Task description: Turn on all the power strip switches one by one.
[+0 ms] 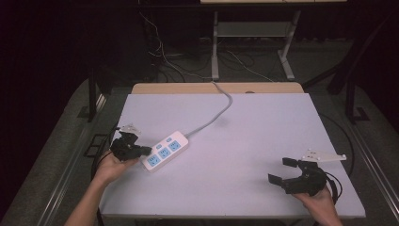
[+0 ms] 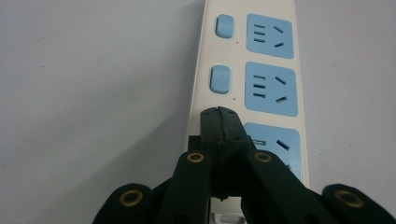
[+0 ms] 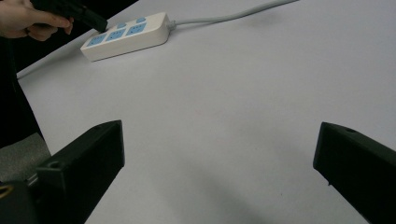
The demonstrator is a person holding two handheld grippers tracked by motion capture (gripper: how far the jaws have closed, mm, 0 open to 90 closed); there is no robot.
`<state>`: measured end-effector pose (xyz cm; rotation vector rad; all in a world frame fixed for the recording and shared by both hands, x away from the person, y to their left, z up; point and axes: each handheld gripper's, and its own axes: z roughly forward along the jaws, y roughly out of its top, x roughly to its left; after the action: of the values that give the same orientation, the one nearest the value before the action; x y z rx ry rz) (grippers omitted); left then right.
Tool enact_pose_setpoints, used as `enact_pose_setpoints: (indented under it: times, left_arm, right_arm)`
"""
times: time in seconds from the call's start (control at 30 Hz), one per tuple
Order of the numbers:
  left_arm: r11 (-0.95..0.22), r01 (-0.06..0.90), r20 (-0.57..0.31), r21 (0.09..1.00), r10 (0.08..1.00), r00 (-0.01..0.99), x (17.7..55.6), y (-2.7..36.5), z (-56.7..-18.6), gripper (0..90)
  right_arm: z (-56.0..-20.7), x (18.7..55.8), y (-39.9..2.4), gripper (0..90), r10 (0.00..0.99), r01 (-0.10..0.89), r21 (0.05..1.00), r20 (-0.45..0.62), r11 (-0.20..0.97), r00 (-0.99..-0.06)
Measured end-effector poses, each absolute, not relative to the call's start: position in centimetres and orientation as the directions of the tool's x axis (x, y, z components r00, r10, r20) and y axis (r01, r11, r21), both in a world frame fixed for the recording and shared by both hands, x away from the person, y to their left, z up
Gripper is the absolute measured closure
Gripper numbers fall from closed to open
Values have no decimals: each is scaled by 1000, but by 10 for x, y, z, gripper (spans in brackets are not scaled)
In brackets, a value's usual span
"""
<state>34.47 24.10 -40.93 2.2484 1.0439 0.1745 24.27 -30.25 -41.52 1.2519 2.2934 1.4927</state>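
The left gripper (image 2: 218, 112), jaws pressed together, touched the power strip (image 2: 261, 84) where a third button would sit; the high view hid this. At 4 o'clock, the right gripper (image 1: 284, 170) was spread wide.

jaws spread wide | power strip (image 3: 125, 36) far-left (hand (image 3: 28, 18) beside)

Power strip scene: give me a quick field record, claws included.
surface: white table
power strip: white, three blue sockets, flat near the table's left edge
switches: two blue rocker switches visible in the left gripper view
cable: grey, runs off the far edge
left claw: shut, tips over the strip's switch side beside the nearest socket; contact unclear
right claw: open, holding nothing, at the table's right near edge
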Motion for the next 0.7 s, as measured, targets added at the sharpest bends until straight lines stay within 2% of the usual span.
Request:
enact_pose_setpoints:
  times: [0.7]
  left_arm:
    - [-408,654,-189,637,740,645,346,248,-407,900]
  right_arm:
    - [-415,243,-306,20,703,563,812,312,153,-640]
